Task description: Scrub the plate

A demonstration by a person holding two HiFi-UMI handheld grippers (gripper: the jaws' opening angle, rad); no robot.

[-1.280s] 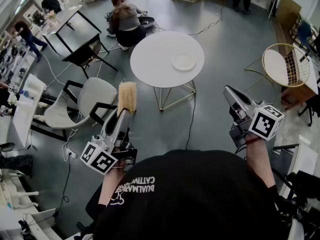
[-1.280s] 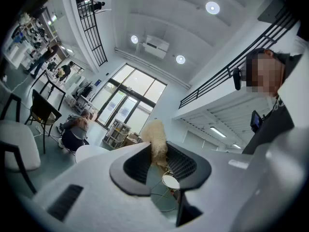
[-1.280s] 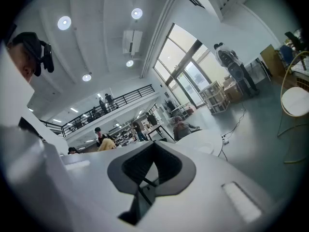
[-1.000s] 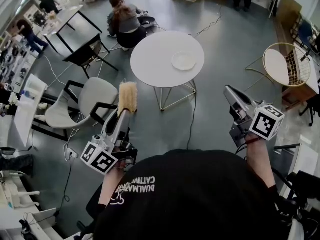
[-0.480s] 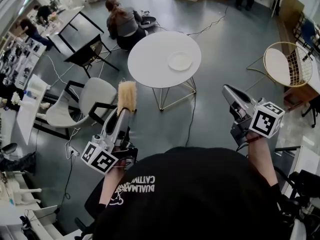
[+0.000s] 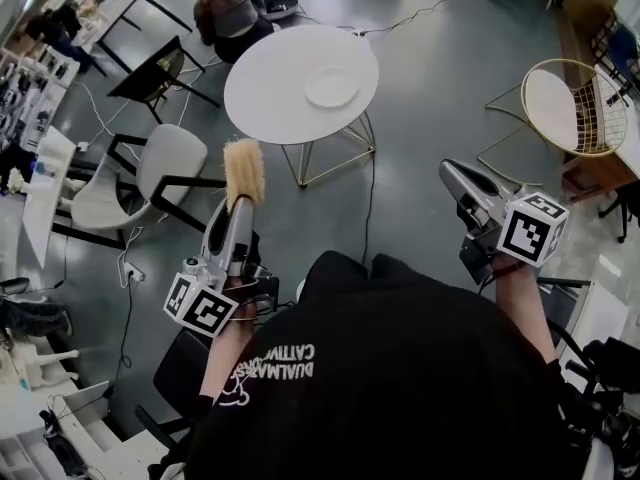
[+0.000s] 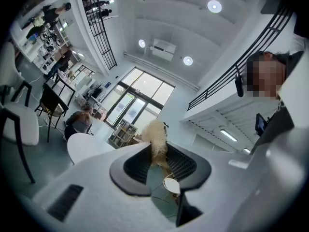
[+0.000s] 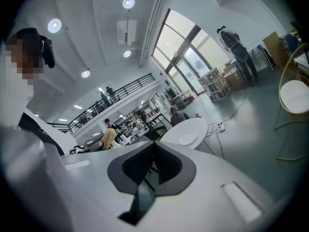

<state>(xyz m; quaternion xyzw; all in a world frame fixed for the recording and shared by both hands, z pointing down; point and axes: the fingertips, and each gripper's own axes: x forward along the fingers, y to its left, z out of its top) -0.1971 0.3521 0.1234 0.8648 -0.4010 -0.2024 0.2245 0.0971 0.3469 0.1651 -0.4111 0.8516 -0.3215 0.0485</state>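
Two grippers are held up in front of the person, and both are well apart from the work. The left gripper (image 6: 238,216) is clamped on the handle of a brush (image 6: 243,171). Its pale bristles stand out beyond the jaws toward twelve o'clock. I judge that it is carried like this so that the bristle head meets the dish first. The right gripper (image 6: 450,172) has its jaws pressed together with nothing between them, as its own view shows. Probably it is kept free to steady the dish during the brushing, but this is only my guess.

The plate (image 6: 331,86) lies flat on the round white table (image 6: 262,93), a little toward three o'clock from the middle of the top. From the person it is at about eleven to twelve o'clock, and bare grey floor lies between it and the grippers. It is white, round and shallow, with a low raised rim, and it looks empty. It is too small in every view to tell whether any dirt is on it. Nothing else stands on the table top.

So the scrubbing is not yet begun; the approach to the table comes first. The top looks smooth, so I expect that the plate can slide under the brush if nothing holds it.
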